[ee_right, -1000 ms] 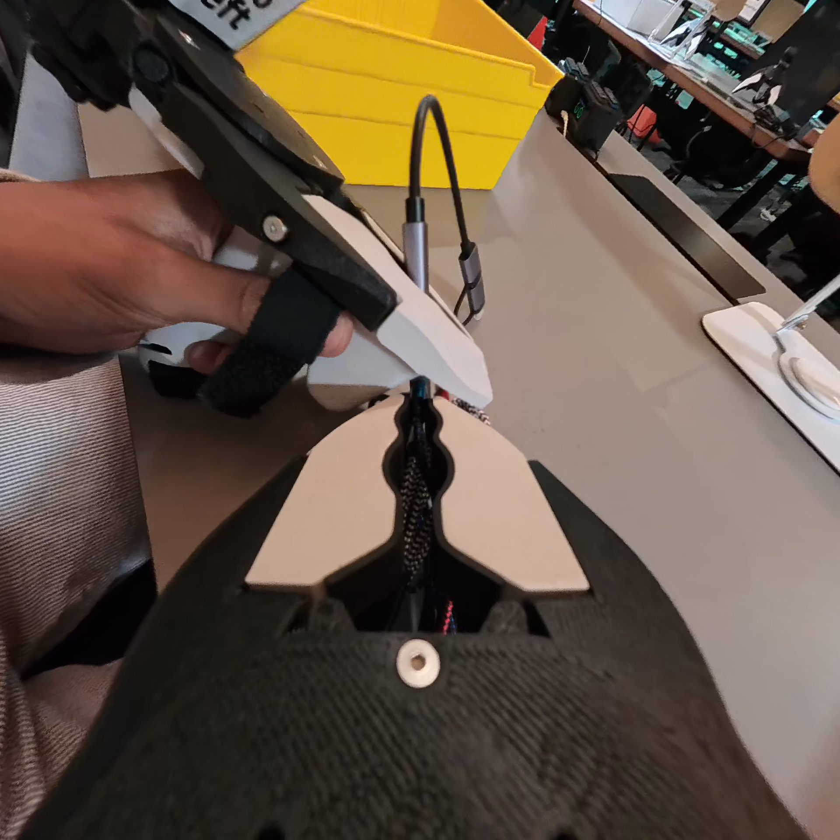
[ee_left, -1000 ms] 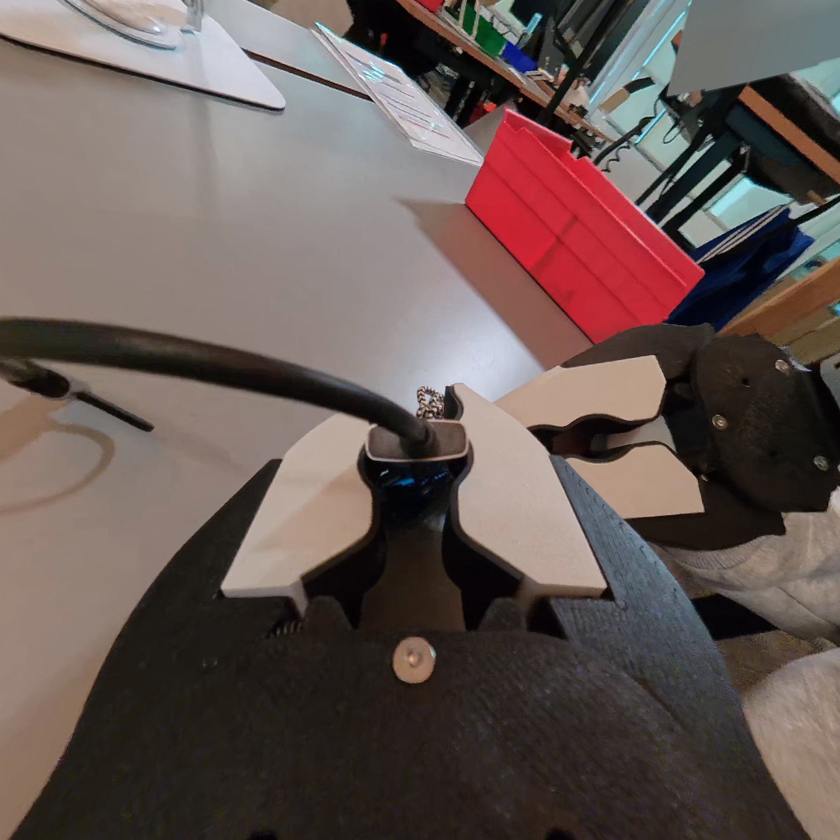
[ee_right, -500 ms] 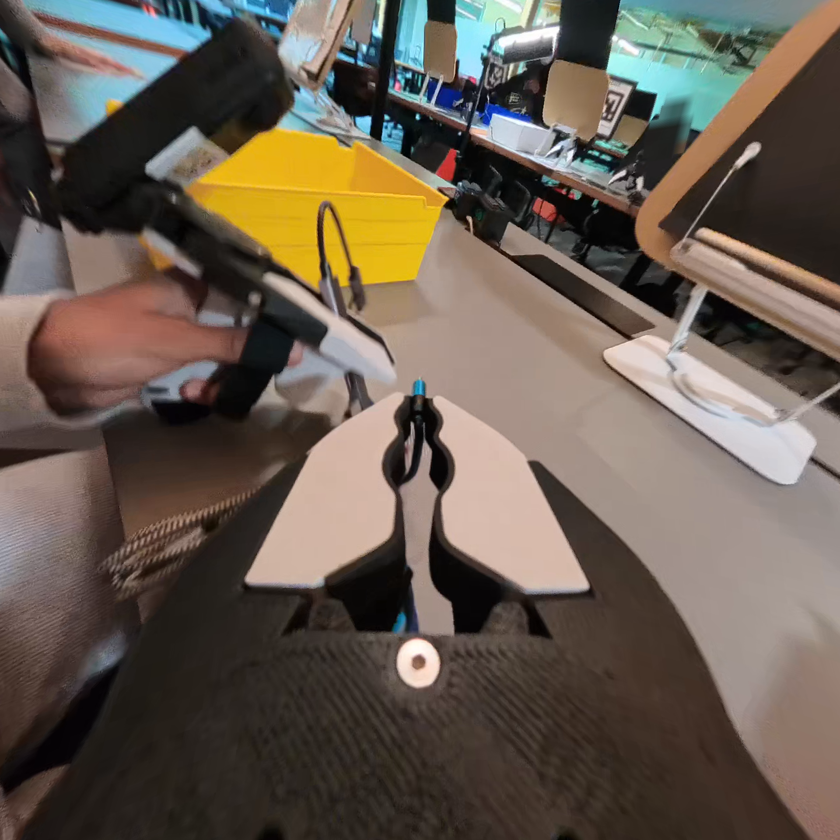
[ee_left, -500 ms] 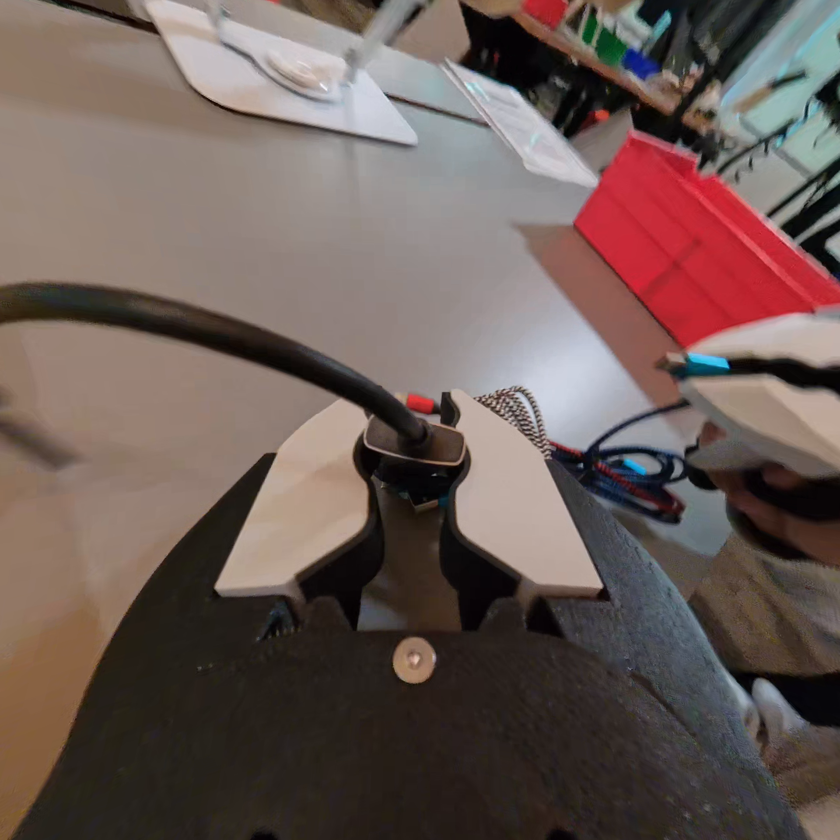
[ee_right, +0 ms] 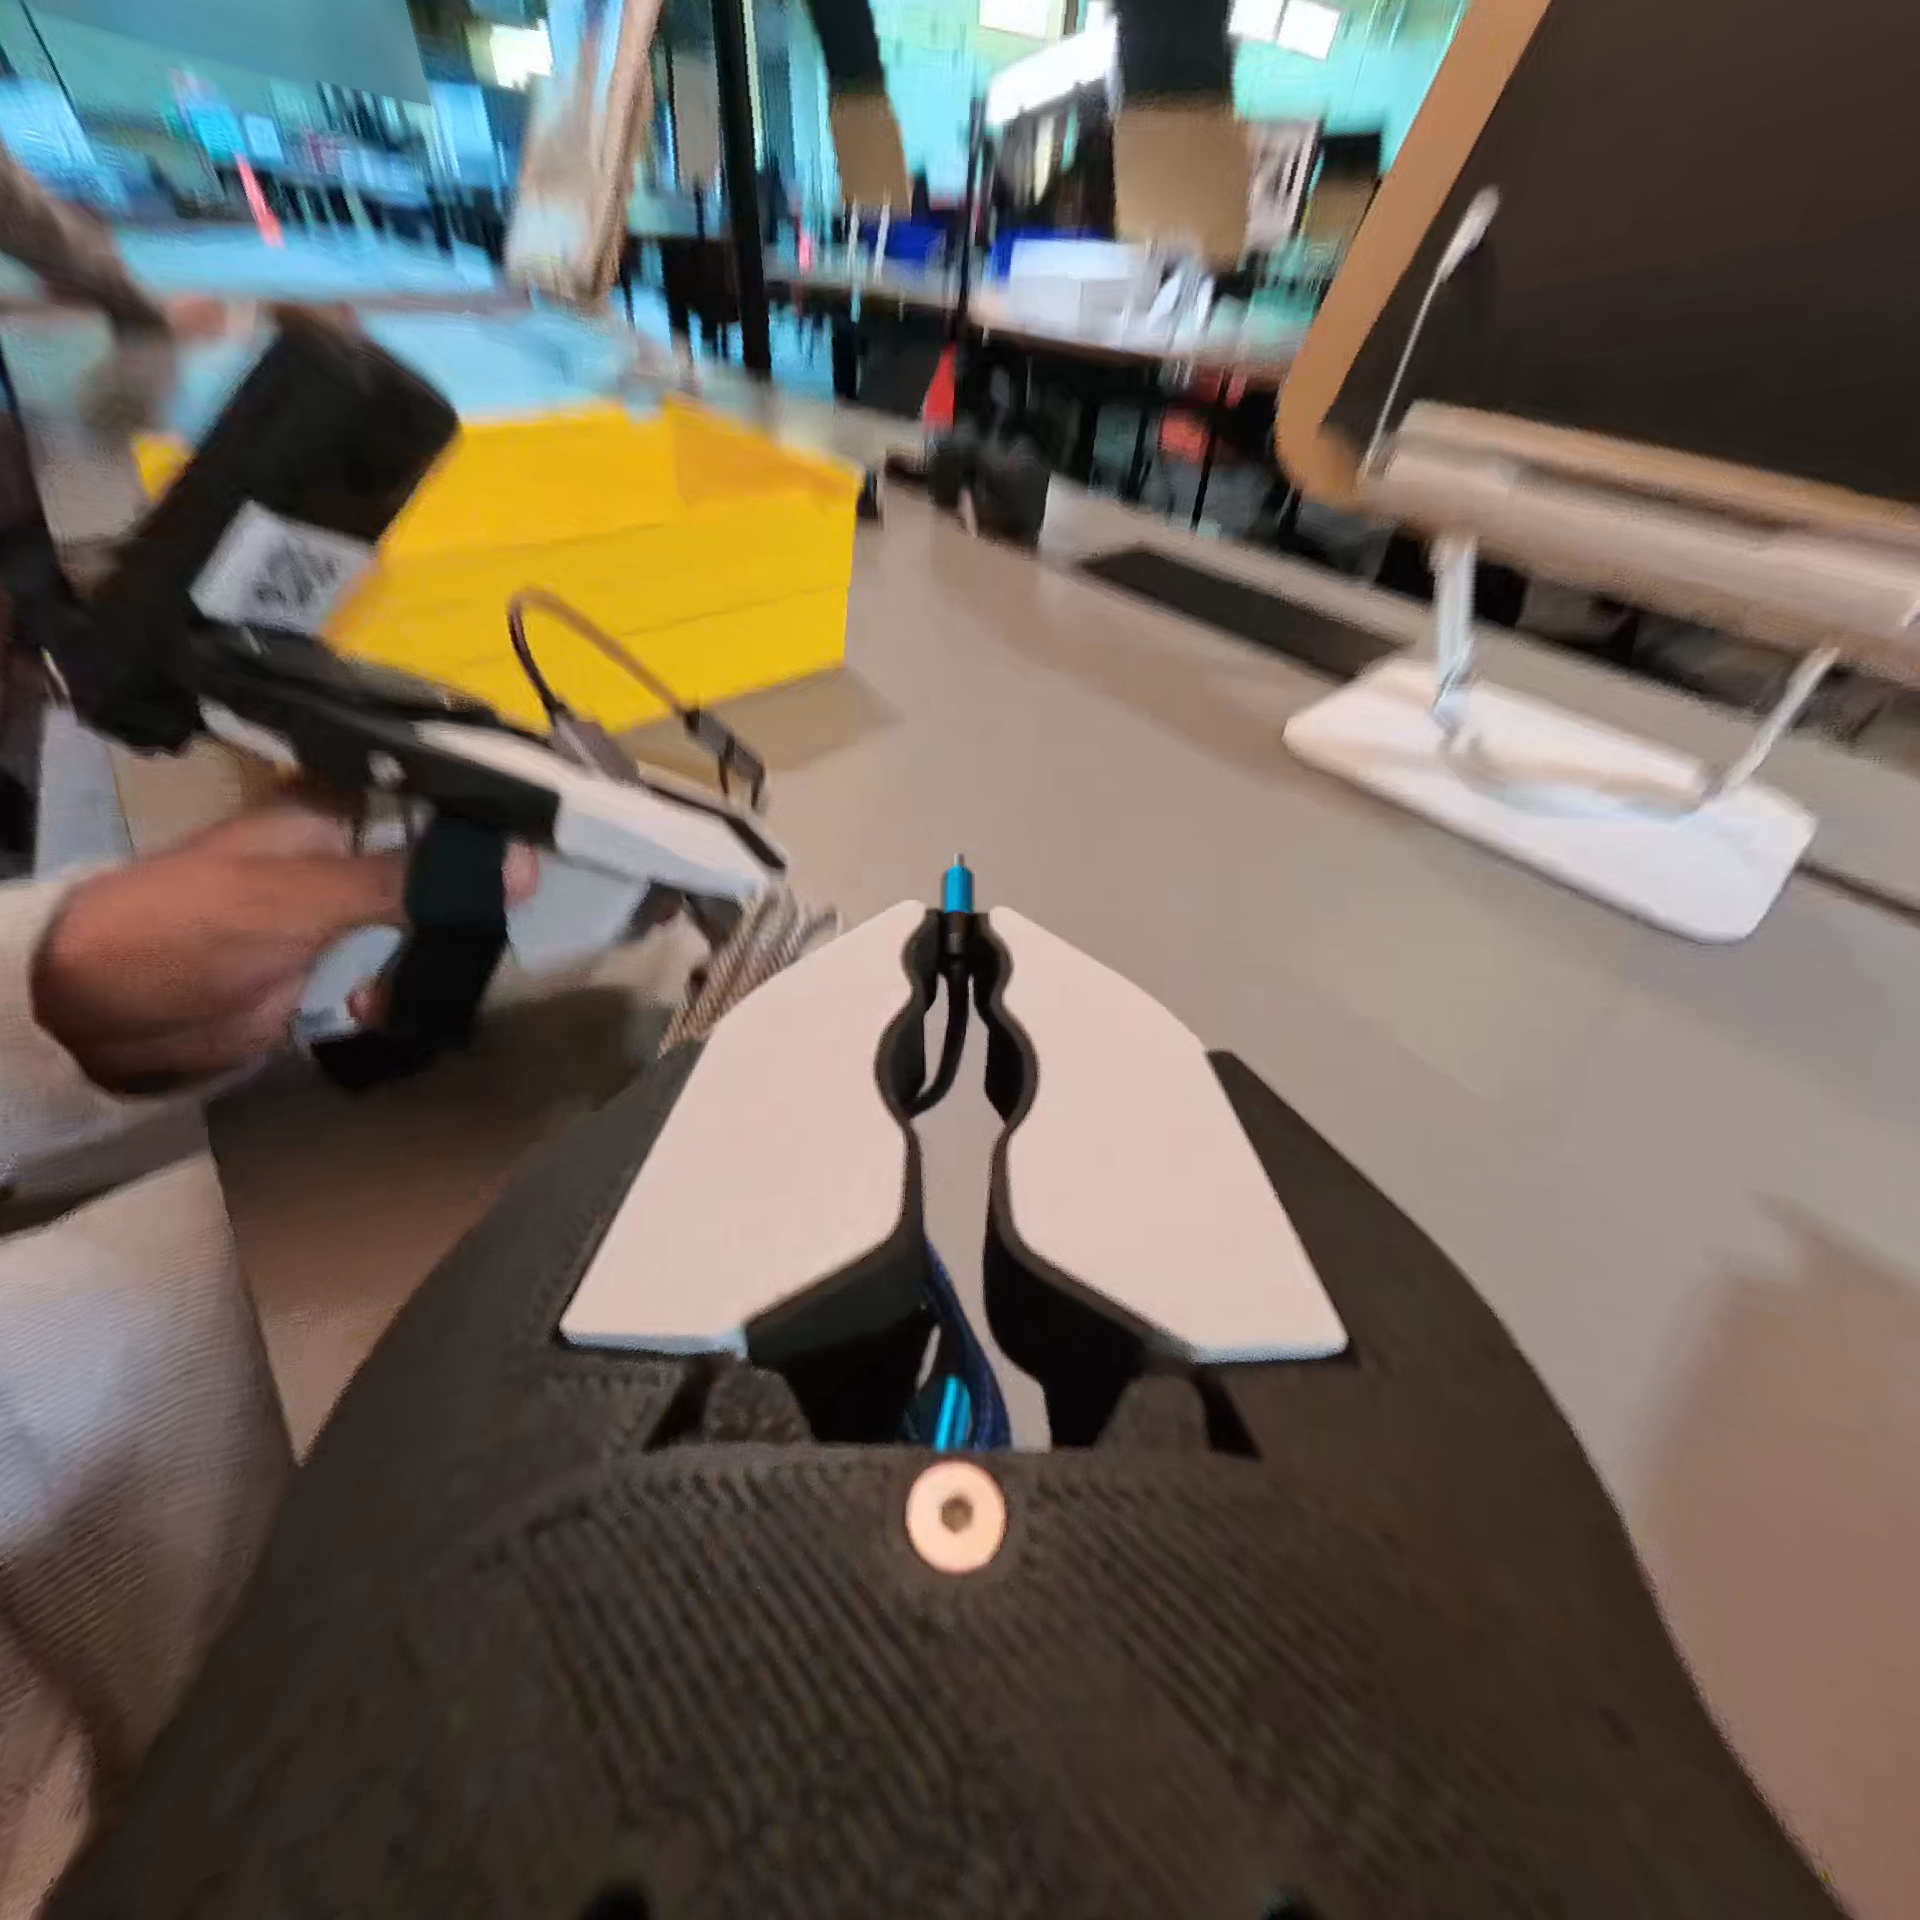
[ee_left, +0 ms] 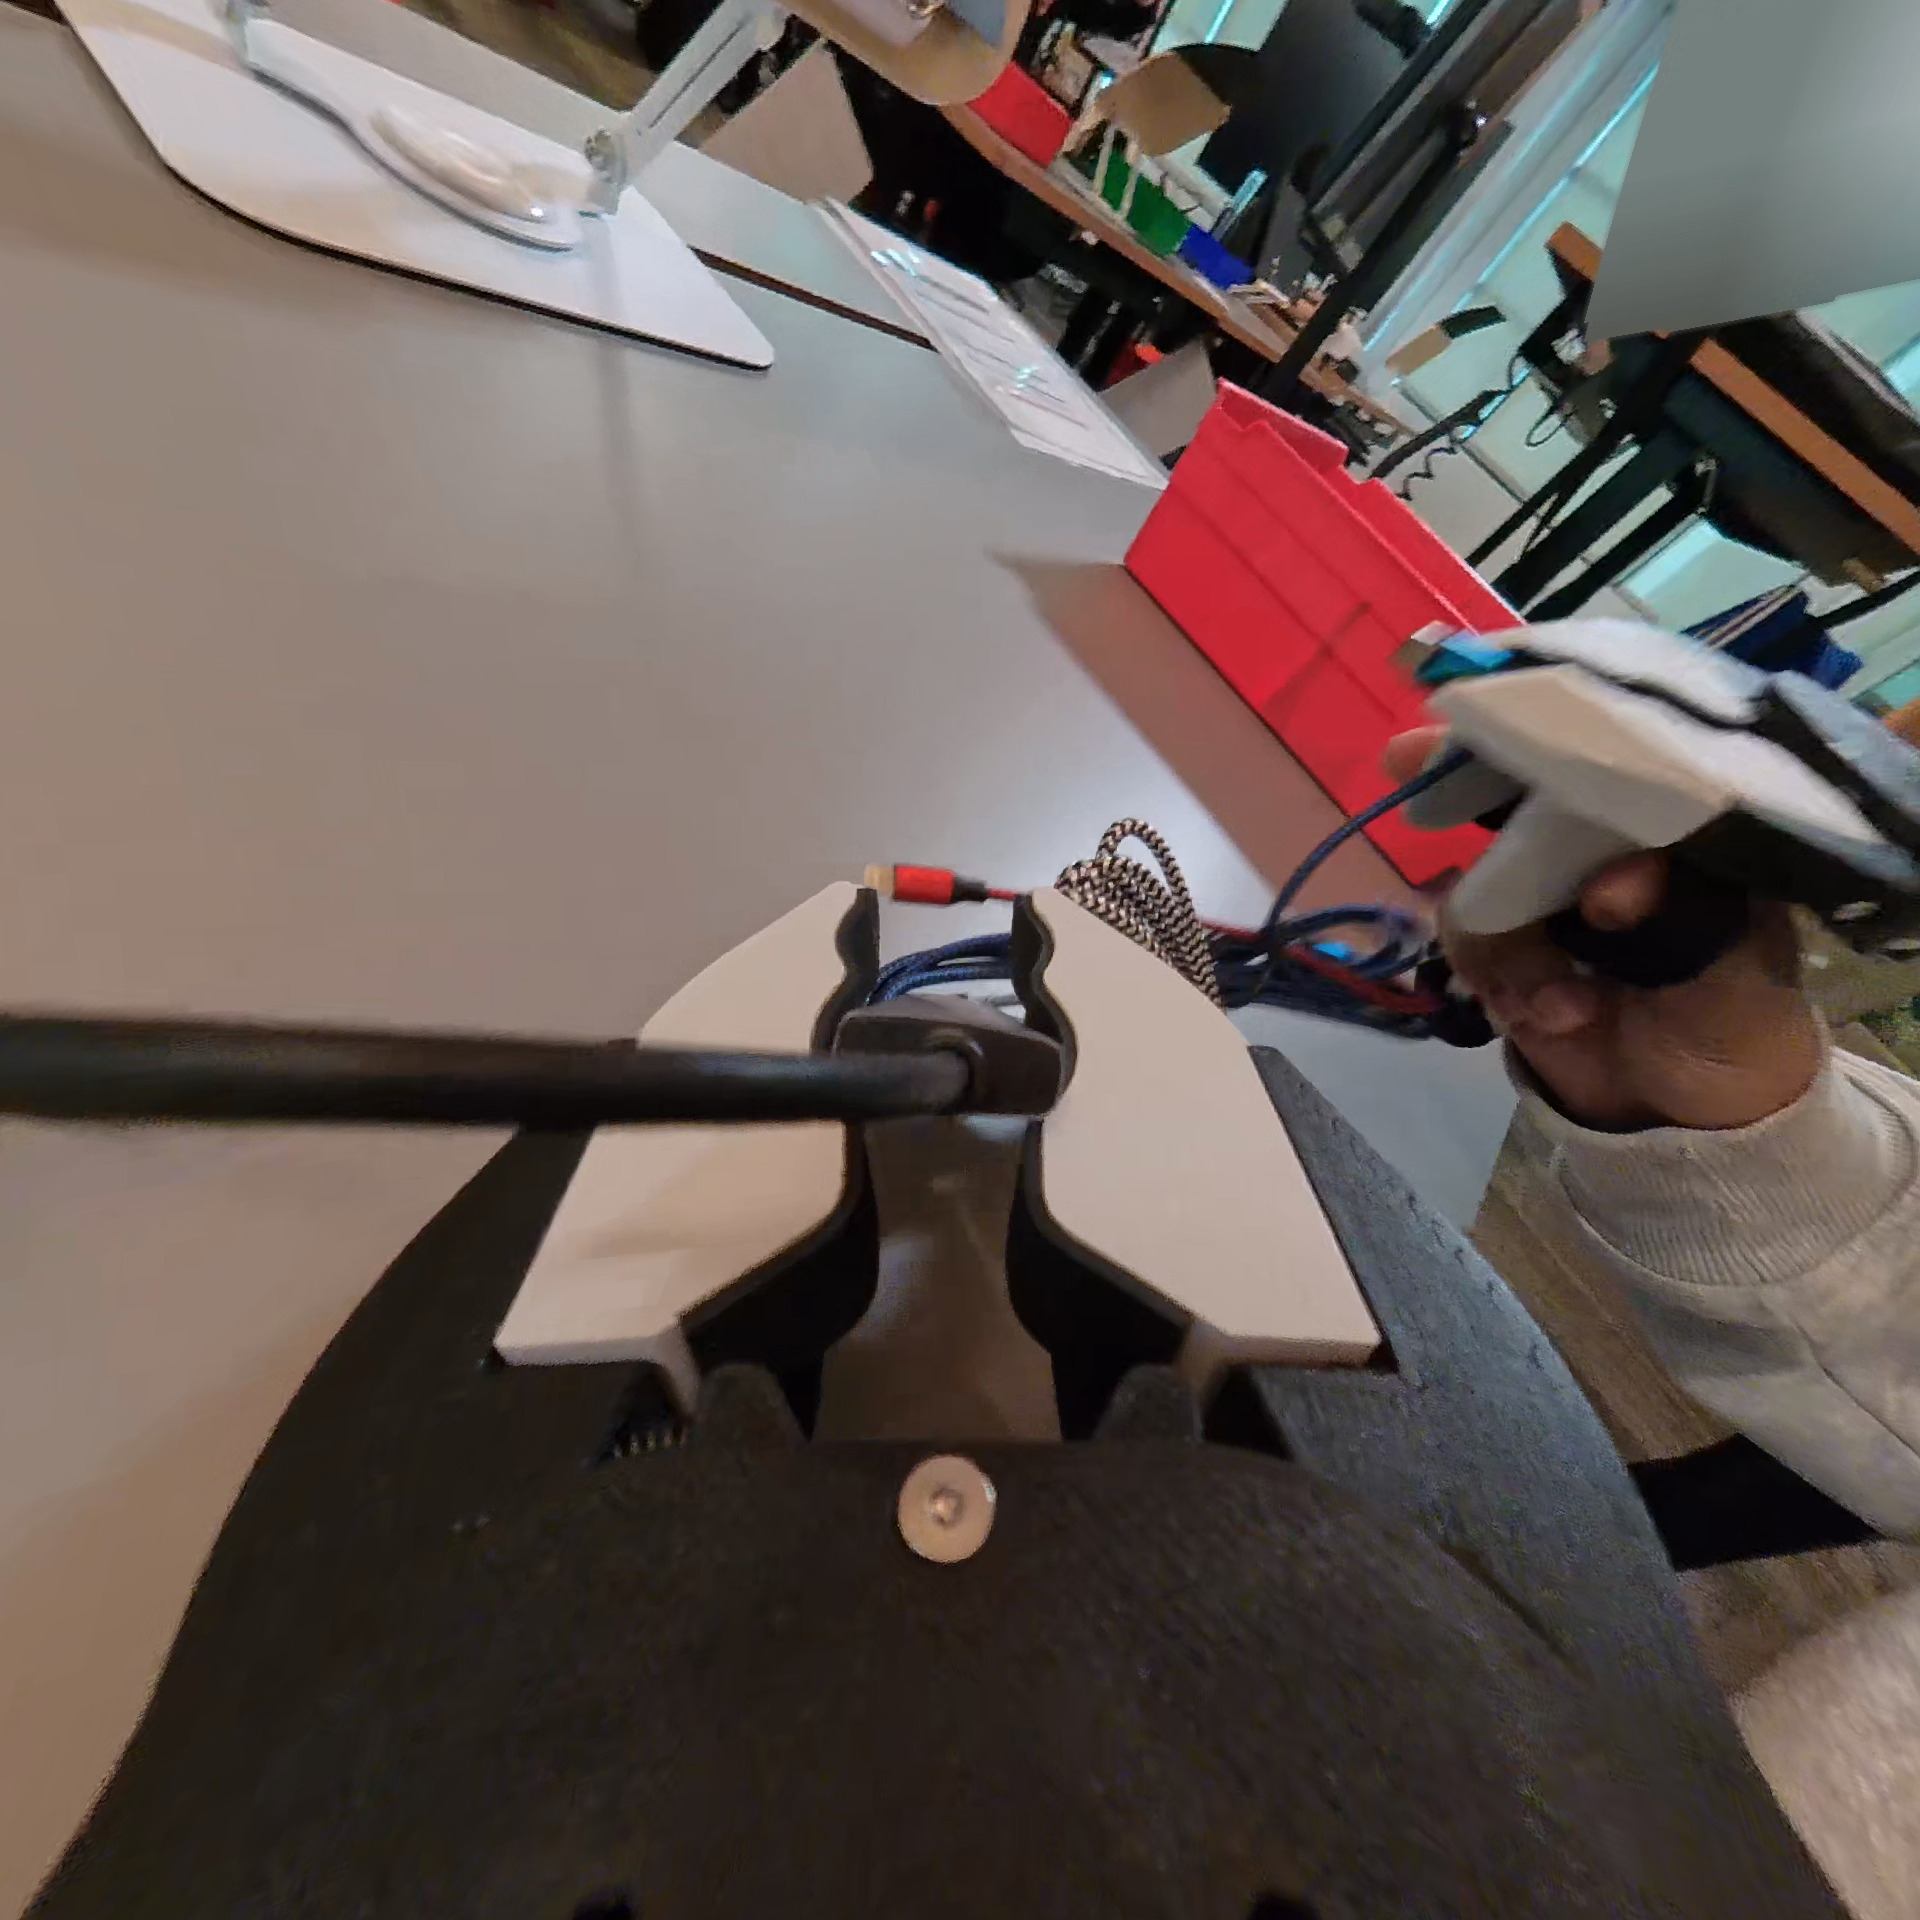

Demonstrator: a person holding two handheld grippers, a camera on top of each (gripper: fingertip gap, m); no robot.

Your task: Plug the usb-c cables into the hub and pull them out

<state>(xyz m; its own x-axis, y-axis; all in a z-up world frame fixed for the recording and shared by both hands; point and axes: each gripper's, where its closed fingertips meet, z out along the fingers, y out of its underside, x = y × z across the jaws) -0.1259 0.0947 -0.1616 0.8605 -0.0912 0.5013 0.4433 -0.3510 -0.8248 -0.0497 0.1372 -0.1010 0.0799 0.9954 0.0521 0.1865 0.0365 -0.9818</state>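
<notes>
My left gripper [ee_left: 940,914] is shut on the dark grey hub [ee_left: 951,1060], held above the table; the hub's thick black cable [ee_left: 416,1081] runs off to the left. My right gripper [ee_right: 956,920] is shut on a blue USB-C plug [ee_right: 956,891] that sticks out past the tips, its cable trailing back between the fingers. In the left wrist view the right gripper [ee_left: 1621,769] is raised at the right with the blue plug [ee_left: 1455,657] pointing left, apart from the hub. A bundle of braided cables [ee_left: 1195,935] with a red plug [ee_left: 914,883] lies on the table.
A red bin [ee_left: 1299,623] stands at the table's right, a yellow bin [ee_right: 623,561] at its left. A white monitor stand [ee_right: 1548,810] sits at the back. In the right wrist view the left gripper [ee_right: 623,821] is at the left with the hub's looped cable [ee_right: 582,644].
My right gripper has lifted the blue plug out of the cable bundle and drawn away from the left gripper. The left gripper has tilted, still holding the hub.
</notes>
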